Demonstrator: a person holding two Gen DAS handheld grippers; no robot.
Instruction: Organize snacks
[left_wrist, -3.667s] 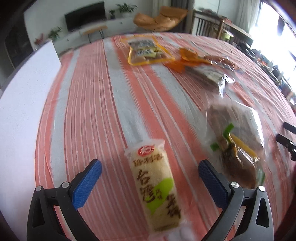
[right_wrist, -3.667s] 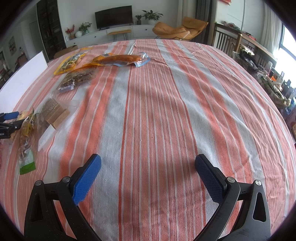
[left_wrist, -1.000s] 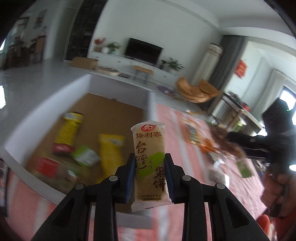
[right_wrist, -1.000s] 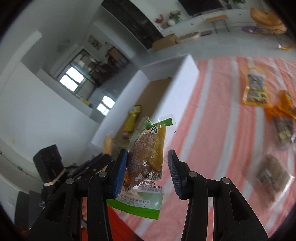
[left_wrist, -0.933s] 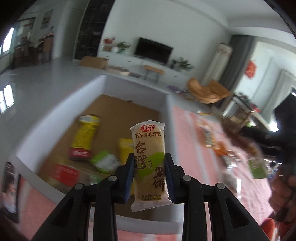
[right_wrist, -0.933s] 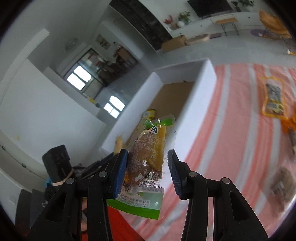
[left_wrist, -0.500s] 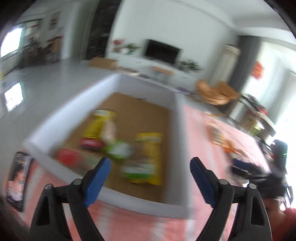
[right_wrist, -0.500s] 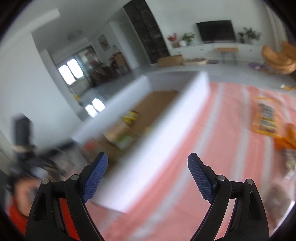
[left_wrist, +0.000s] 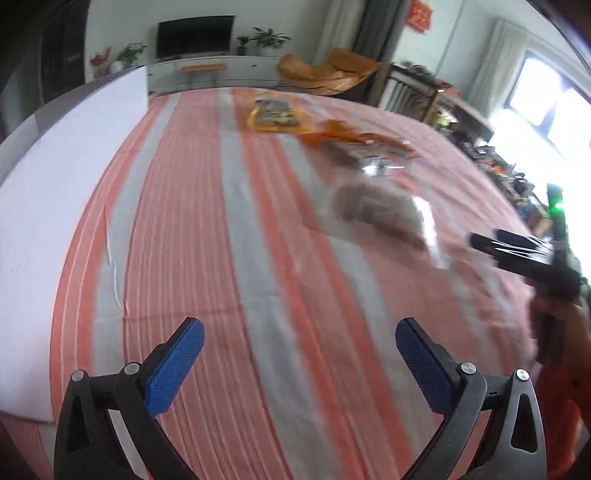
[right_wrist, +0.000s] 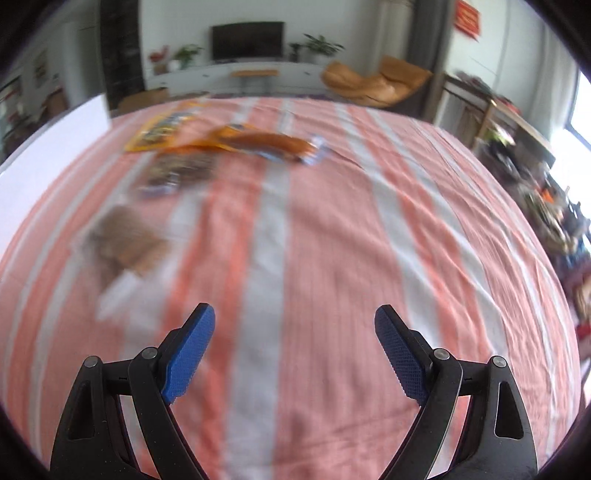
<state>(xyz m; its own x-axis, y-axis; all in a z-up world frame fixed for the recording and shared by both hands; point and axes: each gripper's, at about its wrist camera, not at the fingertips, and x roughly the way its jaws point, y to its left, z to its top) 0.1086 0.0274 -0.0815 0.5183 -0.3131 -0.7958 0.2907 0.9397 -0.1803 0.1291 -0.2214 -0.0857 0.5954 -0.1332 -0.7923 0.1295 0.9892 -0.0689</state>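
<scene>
My left gripper (left_wrist: 299, 363) and right gripper (right_wrist: 294, 349) hang empty, jaws apart, over the striped worktop (right_wrist: 332, 221); snack packets (right_wrist: 236, 142) lie ahead.

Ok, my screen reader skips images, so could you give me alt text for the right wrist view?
The right gripper hangs open and empty over a red-and-white striped tablecloth. Four blurred snack packets lie ahead to the left, beside a white box wall.
</scene>
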